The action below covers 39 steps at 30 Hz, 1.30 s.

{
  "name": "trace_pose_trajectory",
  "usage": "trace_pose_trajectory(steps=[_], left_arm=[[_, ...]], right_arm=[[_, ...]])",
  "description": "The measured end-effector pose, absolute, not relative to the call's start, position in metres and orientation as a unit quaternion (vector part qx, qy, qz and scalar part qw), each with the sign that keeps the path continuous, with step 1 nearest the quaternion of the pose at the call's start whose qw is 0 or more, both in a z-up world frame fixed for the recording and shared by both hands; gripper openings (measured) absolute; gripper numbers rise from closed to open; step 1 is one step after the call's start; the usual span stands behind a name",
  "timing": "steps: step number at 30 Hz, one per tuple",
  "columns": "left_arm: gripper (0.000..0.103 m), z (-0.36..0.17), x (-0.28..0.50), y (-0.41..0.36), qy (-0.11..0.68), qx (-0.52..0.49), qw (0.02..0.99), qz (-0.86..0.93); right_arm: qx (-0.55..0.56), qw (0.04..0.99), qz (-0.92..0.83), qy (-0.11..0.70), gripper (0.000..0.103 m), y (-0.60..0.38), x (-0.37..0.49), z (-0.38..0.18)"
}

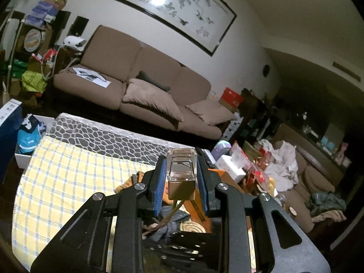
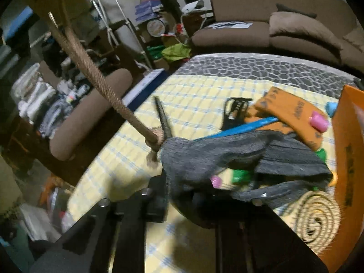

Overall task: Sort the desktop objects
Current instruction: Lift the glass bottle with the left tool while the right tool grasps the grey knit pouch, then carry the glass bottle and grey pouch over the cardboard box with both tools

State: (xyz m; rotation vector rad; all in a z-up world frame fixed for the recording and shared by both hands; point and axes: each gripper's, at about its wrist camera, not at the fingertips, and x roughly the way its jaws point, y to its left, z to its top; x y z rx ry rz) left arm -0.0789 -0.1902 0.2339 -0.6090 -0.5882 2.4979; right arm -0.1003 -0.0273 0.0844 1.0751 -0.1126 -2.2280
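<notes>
Closest in, the right gripper is closed, but its fingertips are buried under a grey cloth that drapes over and ahead of them. Whether the cloth is actually pinched cannot be made out.

Just beyond the gripper's tips and a little to their left sits the knotted, frayed end of a braided cord, touching or nearly touching the cloth's edge. From that knot the cord's long axis runs taut, up and away to the gripper's far left, not along the bench.

At the cord's far end is the left gripper, clamped on a small glass bottle. The bottle stands between its blue pads with its base pointing forward and its brown cap toward the wrist, and the cord trails down beneath it.

So the bottle is off the bench, and it hangs above and to the left of the right gripper. The right hand is nearer the cord's loose end, and the left already has the bottle. Any sorting move probably has to free the cord from the cloth first.

Past the cloth, ahead and to the right, lie an orange pack and an orange box.
</notes>
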Motion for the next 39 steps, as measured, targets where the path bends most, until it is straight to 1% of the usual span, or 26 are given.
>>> trace_pose_trajectory(steps=[4,10,19,25,28,35,39], left_arm=[[0.024,0.237,-0.077,-0.207,-0.227,-0.213,0.237,0.920],[0.024,0.237,-0.079,-0.222,-0.236,-0.211,0.226,0.921],[0.024,0.235,-0.080,-0.201,-0.228,-0.220,0.249,0.915],[0.024,0.235,-0.086,-0.165,-0.230,-0.235,0.276,0.903],[0.024,0.237,-0.091,-0.137,-0.210,-0.246,0.291,0.901],[0.024,0.246,-0.109,-0.063,-0.165,-0.276,0.319,0.892],[0.024,0.252,-0.127,-0.025,-0.150,-0.291,0.335,0.884]], right_arm=[[0.381,0.368,-0.845,-0.076,0.014,-0.026,-0.095,0.102],[0.316,0.426,-0.838,-0.132,0.014,-0.012,-0.085,0.135],[0.252,0.417,-0.859,-0.158,0.014,0.018,-0.077,0.187],[0.243,0.389,-0.874,-0.158,0.014,0.046,-0.074,0.209],[0.245,0.375,-0.881,-0.154,0.014,0.063,-0.077,0.219],[0.265,0.330,-0.900,-0.105,0.014,0.106,-0.090,0.248],[0.272,0.305,-0.908,-0.091,0.014,0.137,-0.099,0.261]])
